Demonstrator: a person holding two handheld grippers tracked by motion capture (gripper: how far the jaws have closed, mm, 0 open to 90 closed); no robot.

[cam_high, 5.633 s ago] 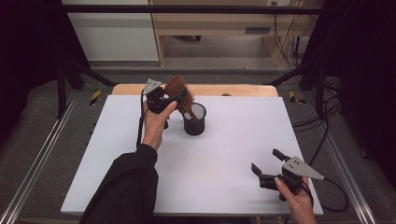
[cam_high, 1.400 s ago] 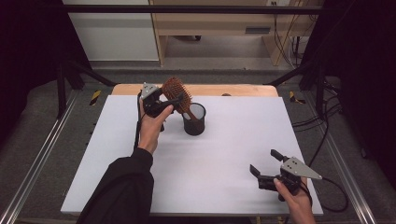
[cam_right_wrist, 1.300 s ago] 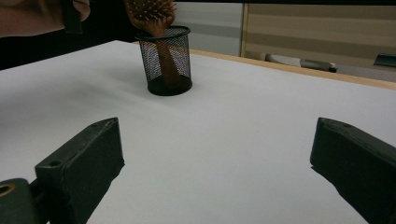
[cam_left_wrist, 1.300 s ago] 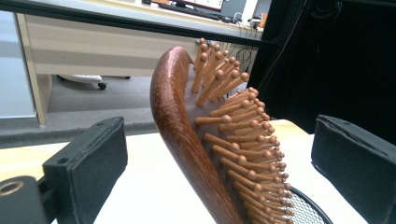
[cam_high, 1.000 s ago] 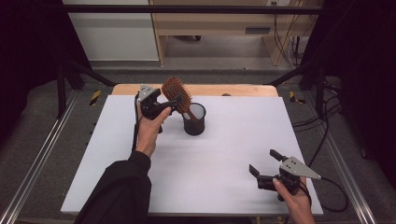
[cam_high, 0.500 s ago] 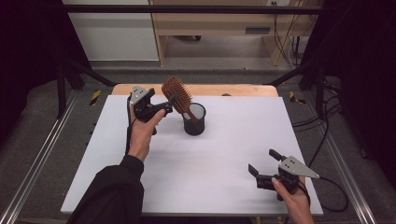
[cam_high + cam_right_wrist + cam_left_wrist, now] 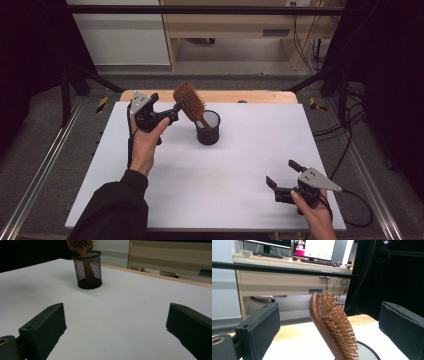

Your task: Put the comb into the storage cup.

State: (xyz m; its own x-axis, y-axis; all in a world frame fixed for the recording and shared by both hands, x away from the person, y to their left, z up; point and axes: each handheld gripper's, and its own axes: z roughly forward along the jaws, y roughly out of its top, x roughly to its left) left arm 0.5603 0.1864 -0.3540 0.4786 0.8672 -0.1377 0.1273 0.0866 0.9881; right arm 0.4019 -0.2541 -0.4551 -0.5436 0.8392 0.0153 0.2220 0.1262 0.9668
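High view: one wooden hairbrush (image 7: pixel 190 102) stands handle-down in one black mesh cup (image 7: pixel 208 128) on the white counter (image 7: pixel 250 160), its bristled head leaning out over the rim toward the left hand-held gripper (image 7: pixel 168 113). That gripper is released, its jaws spread wide just beside the brush head and touching nothing. In the left gripper view the brush head (image 7: pixel 332 325) rises between the two black jaws and a little ahead of them, clear gaps on both sides, with the cup's rim (image 7: pixel 368 355) just beyond it.

The right hand-held gripper (image 7: pixel 281 176) rests low on the counter, well apart from the cup, also released; in the right gripper view its jaws frame bare counter, with the cup (image 7: pixel 88 270) and the brush handle (image 7: pixel 87 271) far ahead.

The brush looks stiff and light, its smooth curved wooden back likely slippery under flat pads; the bristle pins would give a poor seat. The narrow neck below the head, or the head's two edges, appears the surest place to grip. The wire cup looks light enough to tip if the brush is dragged sideways.
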